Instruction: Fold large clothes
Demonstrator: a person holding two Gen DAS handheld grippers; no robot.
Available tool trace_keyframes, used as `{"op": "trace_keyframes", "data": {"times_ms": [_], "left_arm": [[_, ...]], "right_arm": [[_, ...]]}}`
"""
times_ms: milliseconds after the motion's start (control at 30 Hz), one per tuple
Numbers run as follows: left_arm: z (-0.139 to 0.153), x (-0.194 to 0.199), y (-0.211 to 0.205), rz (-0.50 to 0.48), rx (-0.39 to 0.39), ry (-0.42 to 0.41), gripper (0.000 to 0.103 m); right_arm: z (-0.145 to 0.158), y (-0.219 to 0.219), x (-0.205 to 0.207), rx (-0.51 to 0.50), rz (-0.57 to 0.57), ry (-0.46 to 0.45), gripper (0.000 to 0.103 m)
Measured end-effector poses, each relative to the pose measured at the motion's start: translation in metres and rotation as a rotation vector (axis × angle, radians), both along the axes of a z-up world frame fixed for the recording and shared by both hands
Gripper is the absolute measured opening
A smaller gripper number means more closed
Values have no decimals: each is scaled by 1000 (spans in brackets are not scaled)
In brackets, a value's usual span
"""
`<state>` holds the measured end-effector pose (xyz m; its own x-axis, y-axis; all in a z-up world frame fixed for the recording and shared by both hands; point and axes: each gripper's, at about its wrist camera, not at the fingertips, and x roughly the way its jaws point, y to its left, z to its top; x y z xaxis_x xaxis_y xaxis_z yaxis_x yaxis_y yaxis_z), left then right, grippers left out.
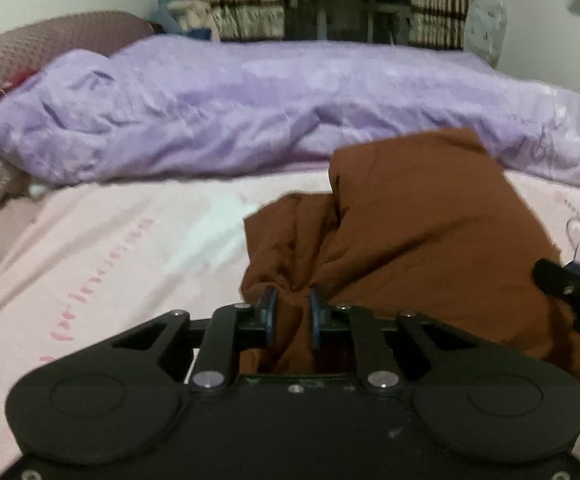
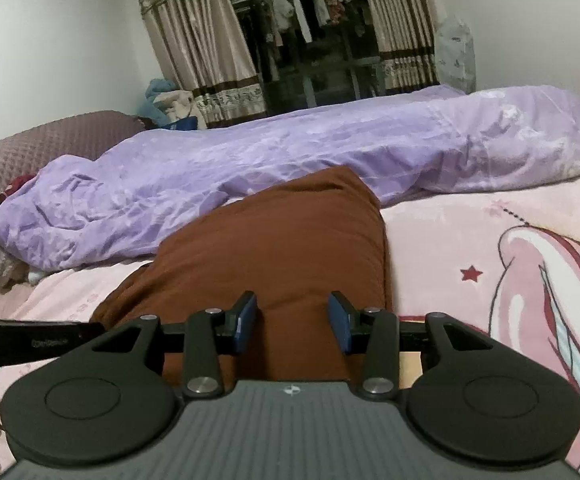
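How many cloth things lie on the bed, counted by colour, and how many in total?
Brown: 1, the brown garment, bunched, gripped by the left gripper
Lilac: 1, the lilac quilt, behind it
Pink: 1, the pink printed sheet, underneath
Mauve: 1, the mauve textured pillow, at the far left
Total: 4

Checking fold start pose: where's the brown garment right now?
The brown garment lies bunched on the pink bedsheet, in front of the purple duvet; the left gripper pinches its near edge.

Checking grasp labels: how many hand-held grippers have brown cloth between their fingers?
2: left hand-held gripper pinches a bunched fold of the brown garment; right hand-held gripper straddles it, grip unclear.
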<state>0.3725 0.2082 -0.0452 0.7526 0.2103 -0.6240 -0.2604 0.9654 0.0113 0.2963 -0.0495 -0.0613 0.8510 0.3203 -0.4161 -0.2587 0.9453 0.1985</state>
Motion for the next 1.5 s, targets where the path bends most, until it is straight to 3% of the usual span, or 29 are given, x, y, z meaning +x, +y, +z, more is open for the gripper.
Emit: {"op": "trace_keyframes", "data": {"times_ms": [67, 100, 167, 300, 400, 467, 533, 600, 700, 900, 1100, 1500], "left_arm": [[17, -23, 2, 2, -25, -60, 6], [24, -32, 3, 27, -21, -64, 0], [22, -36, 4, 67, 31, -27, 0], [-40, -12, 20, 86, 13, 167, 0], [-60, -14, 30, 102, -75, 208, 0], [-54, -19, 34, 102, -121, 180, 14], [-38, -27, 39, 119, -143, 116, 58], [-22, -34, 43, 151, -140, 57, 68], [-12, -38, 50, 143, -205, 18, 71], [-10, -33, 61, 153, -298, 25, 72], [8, -38, 59, 180, -306, -48, 78], [9, -39, 68, 161, -378, -46, 82]], "right_arm": [[5, 1, -4, 3, 16, -12, 50], [8, 1, -7, 5, 26, -20, 50], [12, 3, -10, 3, 42, -36, 50], [3, 12, -3, -3, 53, -1, 50], [0, 15, -4, -19, 47, -16, 50], [2, 14, -4, -29, 43, -27, 50], [0, 10, -2, -8, 46, -16, 50], [-4, 6, 1, 10, 43, -4, 50], [-6, 5, 1, 9, 38, -5, 50], [-8, 8, 1, -25, 44, 4, 50], [-12, 11, 1, -36, 39, 13, 50], [-12, 12, 0, -49, 36, 9, 50]]}}
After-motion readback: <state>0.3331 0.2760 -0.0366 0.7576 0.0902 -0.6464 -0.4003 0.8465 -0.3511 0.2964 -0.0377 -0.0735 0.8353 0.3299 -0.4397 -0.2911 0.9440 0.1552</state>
